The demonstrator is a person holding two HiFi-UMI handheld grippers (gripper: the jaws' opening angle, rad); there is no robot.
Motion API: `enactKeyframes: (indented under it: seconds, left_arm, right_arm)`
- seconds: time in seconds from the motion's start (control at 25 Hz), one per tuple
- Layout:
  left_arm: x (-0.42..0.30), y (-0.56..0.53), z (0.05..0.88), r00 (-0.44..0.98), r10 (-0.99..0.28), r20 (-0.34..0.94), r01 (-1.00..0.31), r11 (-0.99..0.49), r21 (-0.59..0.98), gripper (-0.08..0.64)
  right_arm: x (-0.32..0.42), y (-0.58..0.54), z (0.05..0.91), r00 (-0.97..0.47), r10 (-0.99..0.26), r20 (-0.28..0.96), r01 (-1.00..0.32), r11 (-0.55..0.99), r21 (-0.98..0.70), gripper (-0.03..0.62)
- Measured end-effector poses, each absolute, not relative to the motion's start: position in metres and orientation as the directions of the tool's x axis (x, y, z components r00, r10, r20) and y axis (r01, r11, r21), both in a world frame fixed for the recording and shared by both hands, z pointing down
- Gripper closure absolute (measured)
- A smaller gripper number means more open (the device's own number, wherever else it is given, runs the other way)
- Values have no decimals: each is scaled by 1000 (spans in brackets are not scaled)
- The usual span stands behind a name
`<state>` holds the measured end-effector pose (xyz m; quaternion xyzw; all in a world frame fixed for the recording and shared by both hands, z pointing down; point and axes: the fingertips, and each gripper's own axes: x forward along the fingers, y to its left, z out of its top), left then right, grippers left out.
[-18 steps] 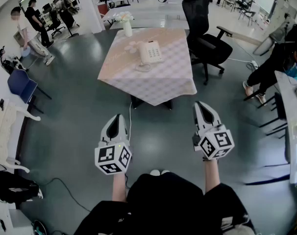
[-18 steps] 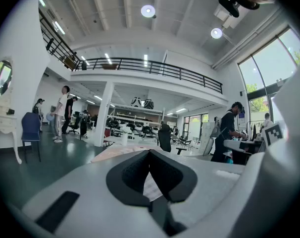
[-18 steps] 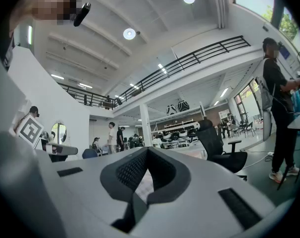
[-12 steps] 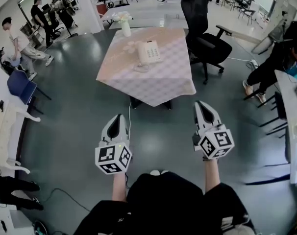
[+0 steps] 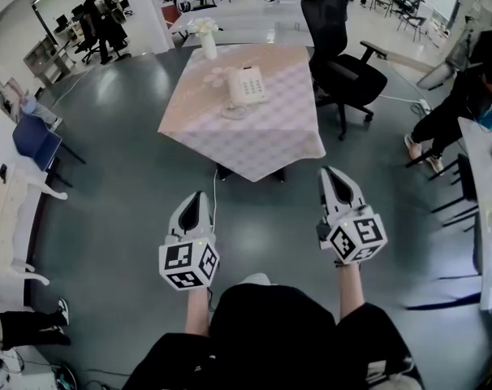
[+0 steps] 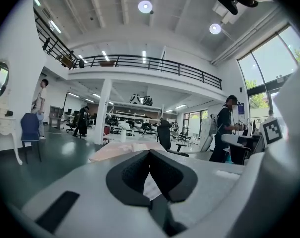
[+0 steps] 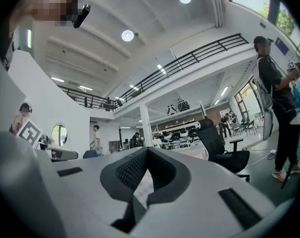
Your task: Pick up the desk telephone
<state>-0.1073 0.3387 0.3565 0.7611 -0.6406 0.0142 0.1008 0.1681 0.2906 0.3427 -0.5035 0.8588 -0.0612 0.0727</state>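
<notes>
A white desk telephone (image 5: 247, 85) sits on a table with a pale checked cloth (image 5: 266, 136), well ahead of me in the head view; its coiled cord lies just in front of it. My left gripper (image 5: 196, 197) is held low over the dark floor, short of the table, jaws shut with nothing between them. To its right my right gripper (image 5: 334, 175) is level with it, also shut and empty. In the left gripper view the table (image 6: 121, 150) shows far beyond the shut left gripper (image 6: 149, 155). The right gripper (image 7: 147, 151) is shut in its own view.
A white vase with flowers (image 5: 207, 39) stands at the table's far corner. A black office chair (image 5: 339, 67) stands at the table's right. A seated person (image 5: 465, 96) and a white desk (image 5: 485, 193) are at the right, a blue chair (image 5: 31, 140) at the left.
Both grippers have stayed where they were. People at the far left have walked on, and a person's legs now lie at the lower left edge.
</notes>
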Motion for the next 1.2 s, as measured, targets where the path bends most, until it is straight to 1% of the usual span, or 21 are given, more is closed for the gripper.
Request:
enactKeyframes:
  seconds: [0.48, 0.68, 0.88, 1.08, 1.2]
  left_arm:
    - [-124, 320, 389, 130, -967, 218, -984, -99, 148, 560]
    - [-137, 277, 397, 127, -968, 218, -982, -92, 163, 560]
    - [-139, 226, 392, 152, -965, 215, -980, -118, 162, 560]
    - [-149, 176, 393, 164, -961, 222, -977, -126, 174, 560]
    - [-154, 146, 394, 172, -959, 226, -975, -134, 176, 560]
  right_arm:
    - [149, 255, 367, -509, -860, -34, -834, 503, -227, 600]
    - [137, 216, 374, -511, -859, -29, -835, 504, -220, 600]
    - [132, 169, 370, -499, -866, -31, -838, 491, -237, 600]
    - [115, 120, 374, -500, -866, -31, -817, 483, -316, 600]
    - [101, 93, 380, -510, -860, -20, -807, 486, -334, 600]
